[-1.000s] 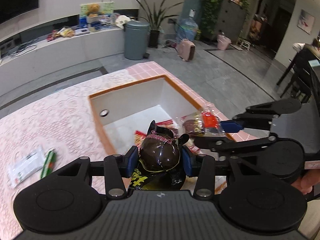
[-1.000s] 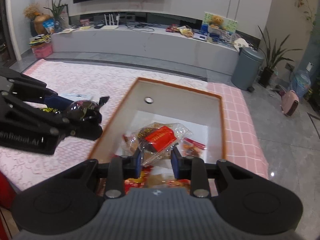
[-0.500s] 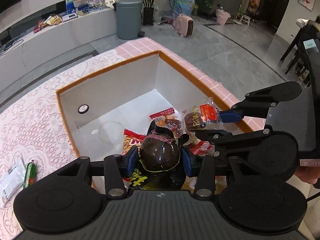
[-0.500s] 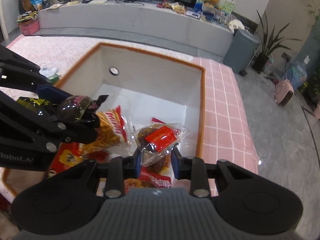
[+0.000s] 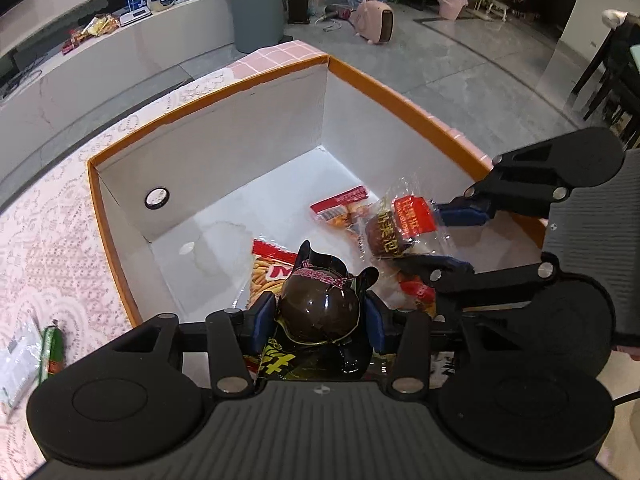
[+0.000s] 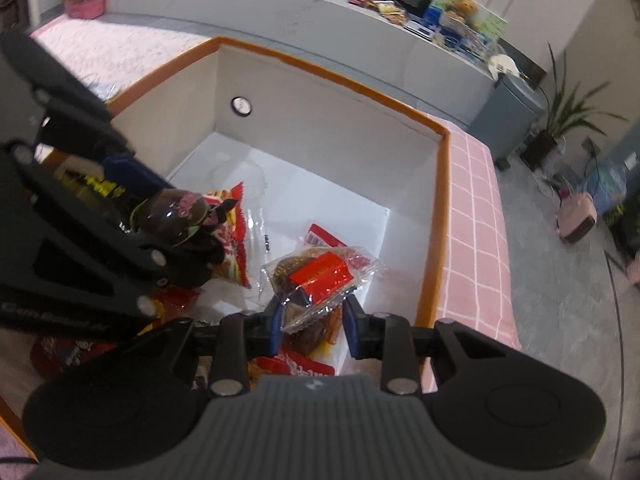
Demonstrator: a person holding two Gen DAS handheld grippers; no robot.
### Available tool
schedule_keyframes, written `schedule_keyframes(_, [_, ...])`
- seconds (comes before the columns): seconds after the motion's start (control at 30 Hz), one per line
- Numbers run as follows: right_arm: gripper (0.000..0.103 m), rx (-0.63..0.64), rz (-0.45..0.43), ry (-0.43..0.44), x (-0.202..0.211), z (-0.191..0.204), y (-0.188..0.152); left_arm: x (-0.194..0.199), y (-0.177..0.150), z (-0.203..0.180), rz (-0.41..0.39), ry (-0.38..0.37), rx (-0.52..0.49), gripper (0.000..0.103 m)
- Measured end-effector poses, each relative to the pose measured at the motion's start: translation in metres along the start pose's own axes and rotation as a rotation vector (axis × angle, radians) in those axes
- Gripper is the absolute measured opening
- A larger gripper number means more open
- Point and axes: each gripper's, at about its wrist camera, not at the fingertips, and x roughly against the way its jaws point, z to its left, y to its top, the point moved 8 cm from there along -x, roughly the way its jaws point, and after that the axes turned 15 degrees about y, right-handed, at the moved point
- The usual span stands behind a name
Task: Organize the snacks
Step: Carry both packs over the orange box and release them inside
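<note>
The left gripper [image 5: 318,316] is gripping a dark snack pouch [image 5: 318,310] between its jaws. The right gripper [image 6: 312,322] is clenching a clear-wrapped cake [image 6: 320,276], with the box [image 6: 332,76] lying below both.

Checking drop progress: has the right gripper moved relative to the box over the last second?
Yes. The right gripper, shut on the red-label snack, has moved forward and down into the box, closer to its far wall.

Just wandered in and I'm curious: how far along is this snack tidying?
Partly done. Several packets, like the red-topped fries bag, already lie in the white, orange-rimmed box. The left hand-held gripper holds a dark glossy packet and the right a clear red-labelled cake packet, both above it. A green-wrapped stick remains on the table.
</note>
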Motion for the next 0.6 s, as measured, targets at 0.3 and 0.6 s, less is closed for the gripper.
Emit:
schedule_keyframes(0.3, [0.029,0.043,0.016,-0.041,-0.006,-0.002,0.004,-0.001,0.001,0.004,-0.027,0.03,-0.016,0.063])
schedule_keyframes(0.6, [0.029,0.051,0.024,-0.033,-0.002,0.0,0.006,0.025,0.004,0.021,-0.056,0.0,0.035,0.075])
